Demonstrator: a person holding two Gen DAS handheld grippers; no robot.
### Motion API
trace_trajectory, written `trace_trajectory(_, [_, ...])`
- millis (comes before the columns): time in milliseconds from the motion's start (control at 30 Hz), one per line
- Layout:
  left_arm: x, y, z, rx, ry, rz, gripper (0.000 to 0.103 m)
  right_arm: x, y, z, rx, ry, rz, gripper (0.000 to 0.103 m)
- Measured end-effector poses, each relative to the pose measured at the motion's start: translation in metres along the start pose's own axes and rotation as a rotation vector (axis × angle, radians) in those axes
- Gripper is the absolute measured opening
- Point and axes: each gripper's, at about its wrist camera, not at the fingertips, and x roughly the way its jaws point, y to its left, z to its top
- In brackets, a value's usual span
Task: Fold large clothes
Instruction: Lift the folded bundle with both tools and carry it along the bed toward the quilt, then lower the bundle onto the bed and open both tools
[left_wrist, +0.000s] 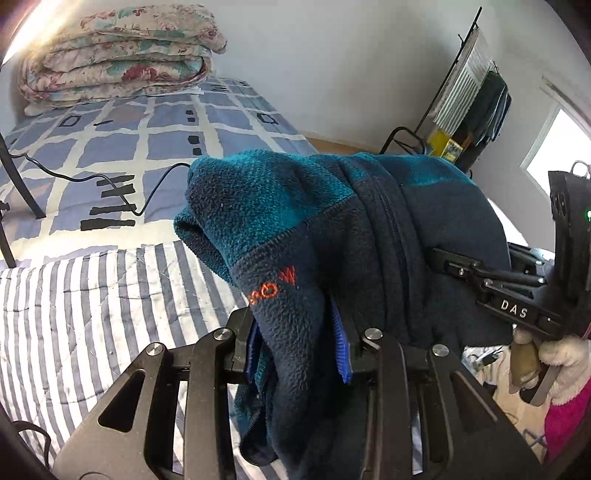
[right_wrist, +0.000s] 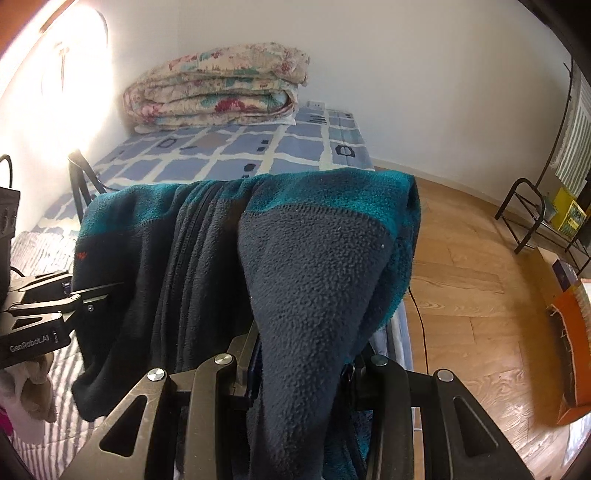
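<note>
Fleece jacket (left_wrist: 332, 229) hung between both hand-held grippers, left (left_wrist: 295, 354) and right (right_wrist: 303, 373) each pinching hem, above bed (left_wrist: 110, 147).

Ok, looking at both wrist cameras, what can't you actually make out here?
- Left wrist view: left gripper fingertips, buried in the fleece jacket.
- Right wrist view: right gripper fingertips, likewise covered by fleece.
- Both views: jacket's sleeves and hem, bunched and cut off at the bottom edge.
- Orange lettering: partly folded, unreadable.
- Bed behind the jacket: hidden.
</note>
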Motion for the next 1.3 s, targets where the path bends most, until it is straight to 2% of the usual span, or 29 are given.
trace_trajectory(133, [0.007,0.003,-0.003,0.04,-0.002,0.032,0.031,0.018,-0.007,0.003,0.023,0.006,0.0,0.035])
trace_trajectory(233, [0.014,0.01,-0.003,0.033,0.013,0.045,0.032,0.032,-0.015,0.004,0.046,0.032,-0.011,0.039])
trace_trajectory(333, [0.019,0.019,-0.004,0.021,0.021,0.062,0.032,0.046,-0.025,0.003,0.083,0.062,-0.035,0.049])
trace_trajectory(400, [0.022,0.023,-0.005,0.023,0.026,0.075,0.032,0.05,-0.034,0.002,0.105,0.065,-0.08,0.058])
trace_trajectory(767, [0.023,0.025,-0.014,0.11,0.026,0.142,0.032,0.064,-0.052,-0.01,0.141,0.08,-0.137,0.07])
trace_trajectory(1033, [-0.006,0.014,-0.017,0.132,-0.022,0.152,0.032,0.039,-0.04,-0.009,0.137,0.048,-0.159,0.067])
trace_trajectory(1300, [-0.05,-0.002,-0.02,0.142,-0.068,0.138,0.032,-0.015,-0.025,-0.008,0.143,-0.018,-0.158,0.067])
